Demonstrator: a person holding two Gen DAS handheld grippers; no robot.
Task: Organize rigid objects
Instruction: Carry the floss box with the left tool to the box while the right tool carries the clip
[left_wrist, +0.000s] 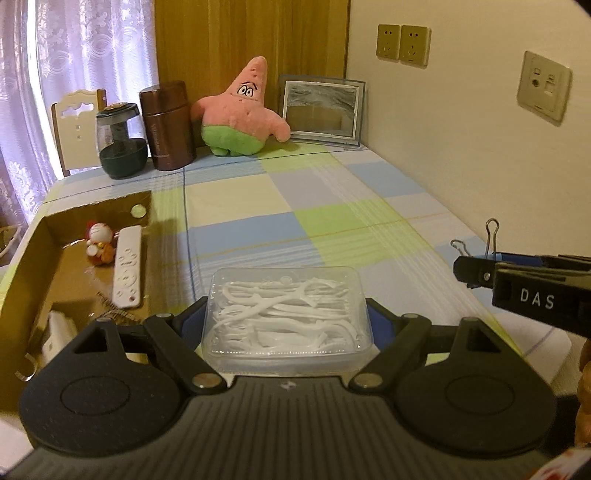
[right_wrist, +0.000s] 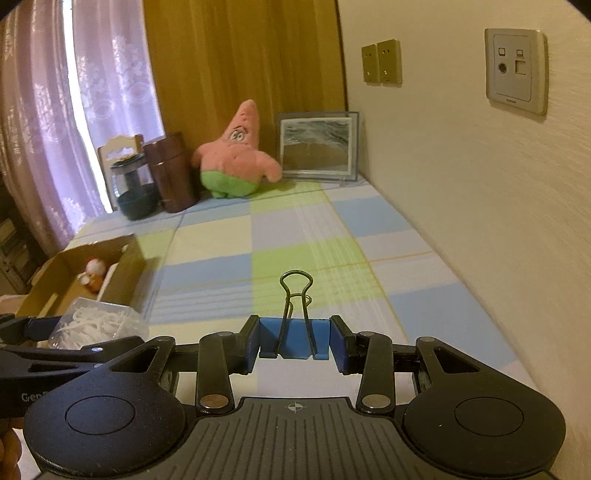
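My left gripper (left_wrist: 286, 317) is shut on a clear plastic box of white floss picks (left_wrist: 286, 314), held above the checked tablecloth; its blue pads press both sides of the box. The same box (right_wrist: 98, 326) shows at the left of the right wrist view. My right gripper (right_wrist: 294, 338) is shut on a blue binder clip (right_wrist: 294, 338) with its wire handles standing up. That clip (left_wrist: 489, 243) appears at the right of the left wrist view. A cardboard box (left_wrist: 44, 258) lies at the left, holding a white remote (left_wrist: 128, 267) and a small red-and-white figurine (left_wrist: 98, 242).
At the table's far end stand a dark jar (left_wrist: 120, 142), a brown flask (left_wrist: 168, 125), a pink star plush (left_wrist: 240, 109) and a picture frame (left_wrist: 321, 109). A wall with sockets (left_wrist: 543, 86) runs along the right. A chair back (left_wrist: 75, 125) rises behind the table.
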